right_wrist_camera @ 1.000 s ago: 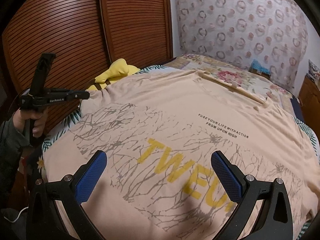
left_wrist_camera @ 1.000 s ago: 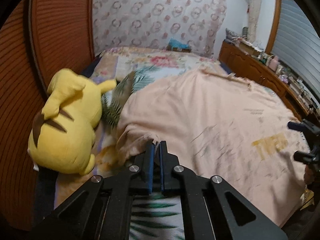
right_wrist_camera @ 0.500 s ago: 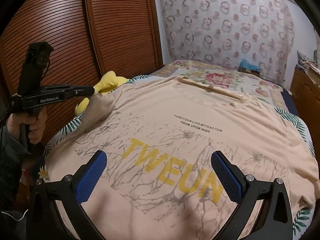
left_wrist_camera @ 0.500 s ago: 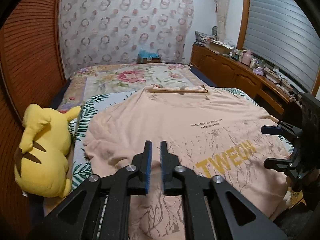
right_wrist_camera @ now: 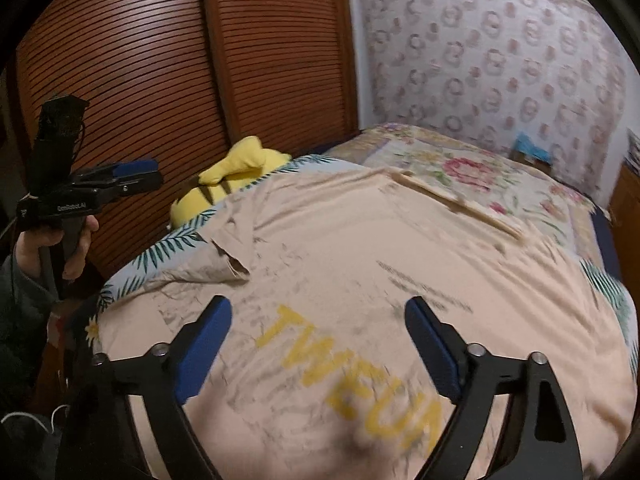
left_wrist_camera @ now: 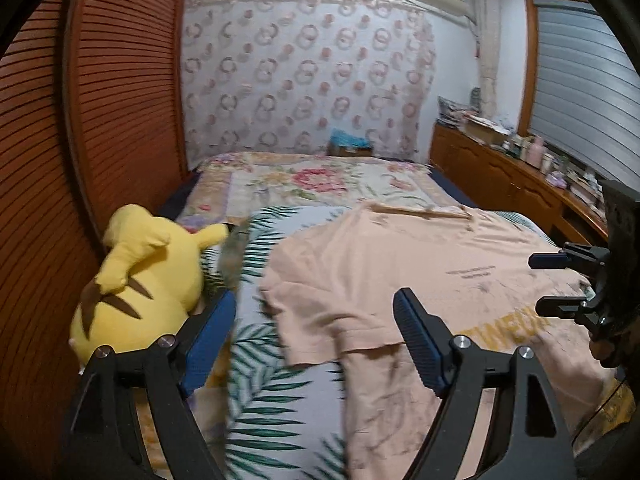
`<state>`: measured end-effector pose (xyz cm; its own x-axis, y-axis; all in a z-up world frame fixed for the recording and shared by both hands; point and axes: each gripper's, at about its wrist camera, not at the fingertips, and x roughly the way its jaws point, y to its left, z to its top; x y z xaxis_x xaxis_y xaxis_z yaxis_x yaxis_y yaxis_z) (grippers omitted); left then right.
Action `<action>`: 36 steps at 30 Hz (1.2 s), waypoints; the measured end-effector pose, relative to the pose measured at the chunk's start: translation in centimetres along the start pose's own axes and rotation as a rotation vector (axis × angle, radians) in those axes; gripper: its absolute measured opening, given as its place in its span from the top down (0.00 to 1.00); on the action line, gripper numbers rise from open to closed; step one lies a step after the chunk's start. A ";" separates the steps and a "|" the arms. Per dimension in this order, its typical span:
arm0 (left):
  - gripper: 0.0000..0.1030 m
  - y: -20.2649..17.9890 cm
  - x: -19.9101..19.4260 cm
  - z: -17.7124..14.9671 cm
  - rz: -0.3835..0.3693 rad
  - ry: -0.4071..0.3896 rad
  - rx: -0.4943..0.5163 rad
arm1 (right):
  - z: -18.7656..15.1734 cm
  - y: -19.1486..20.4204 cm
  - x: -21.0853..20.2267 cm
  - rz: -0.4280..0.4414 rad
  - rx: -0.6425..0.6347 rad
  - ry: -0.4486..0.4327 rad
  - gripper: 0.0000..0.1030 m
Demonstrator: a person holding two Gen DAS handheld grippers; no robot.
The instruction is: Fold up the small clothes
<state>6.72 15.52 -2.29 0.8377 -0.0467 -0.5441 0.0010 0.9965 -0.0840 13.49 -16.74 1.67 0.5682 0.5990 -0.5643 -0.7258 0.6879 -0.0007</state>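
Right wrist view: ahead of both grippers a bed (right_wrist_camera: 472,160) carries a peach T-shirt (right_wrist_camera: 360,248) lying spread flat, printed side up. Beyond the shirt's sleeve and left of the left gripper (left_wrist_camera: 316,320) sits a yellow Pikachu plush (left_wrist_camera: 144,276). Left gripper's blue fingers stand apart, empty. Right gripper (right_wrist_camera: 318,324) gapes wide over the yellow lettering, holding nothing.

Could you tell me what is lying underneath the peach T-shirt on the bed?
The T-shirt lies spread on a palm-leaf sheet, whose leaves show past its edges. Beyond the collar comes a floral blanket. What lies under the shirt's middle is covered.
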 end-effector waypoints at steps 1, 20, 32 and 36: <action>0.21 0.5 0.1 -0.1 0.002 0.002 -0.014 | 0.5 0.0 0.5 0.013 -0.011 0.001 0.20; 0.21 7.0 0.9 -0.3 0.138 0.060 -0.124 | 7.5 3.3 17.4 0.360 -0.165 0.169 0.53; 0.21 9.9 0.8 -0.8 0.222 0.080 -0.194 | 7.0 7.9 23.7 0.367 -0.397 0.240 0.65; 0.21 9.8 1.1 -0.6 0.218 0.077 -0.191 | 7.5 7.8 24.0 0.341 -0.399 0.234 0.98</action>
<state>7.32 25.14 -4.24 0.7627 0.1546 -0.6280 -0.2836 0.9526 -0.1099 24.34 6.10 -5.66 0.2086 0.6221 -0.7546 -0.9689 0.2365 -0.0728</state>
